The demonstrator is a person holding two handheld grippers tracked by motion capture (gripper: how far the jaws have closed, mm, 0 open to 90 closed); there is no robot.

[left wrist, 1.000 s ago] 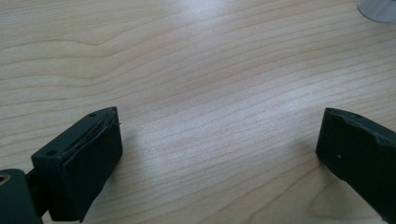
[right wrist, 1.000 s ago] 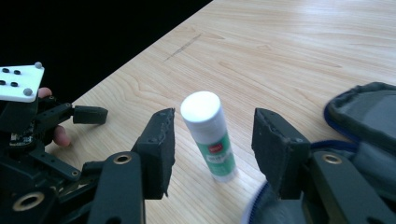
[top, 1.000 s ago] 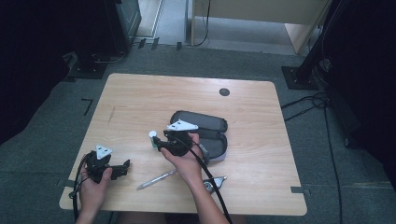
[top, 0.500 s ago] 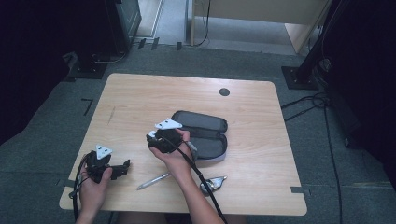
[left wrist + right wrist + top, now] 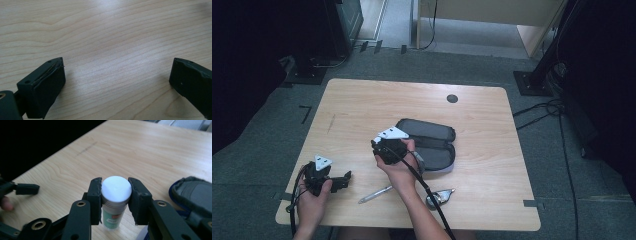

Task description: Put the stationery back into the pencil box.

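Note:
My right gripper (image 5: 115,184) is shut on a small tube (image 5: 116,191) with a white cap and a green label, gripped just under the cap and standing upright on the wood. In the high view this gripper (image 5: 377,148) sits just left of a dark grey pencil case (image 5: 429,142), whose blue-edged end (image 5: 193,195) lies to the right in the right gripper view. My left gripper (image 5: 343,180) rests near the table's front left corner. Its jaws (image 5: 117,65) stand wide apart over bare wood, holding nothing.
A silver pen (image 5: 374,195) lies near the front edge between the two hands. A small metallic object (image 5: 439,196) lies to its right. A round dark cable port (image 5: 452,98) sits at the back of the wooden table (image 5: 362,105). Dark stands and cables surround the table.
My right gripper has moved left, from over the pencil case to just beside its left end. The left gripper has stayed where it was.

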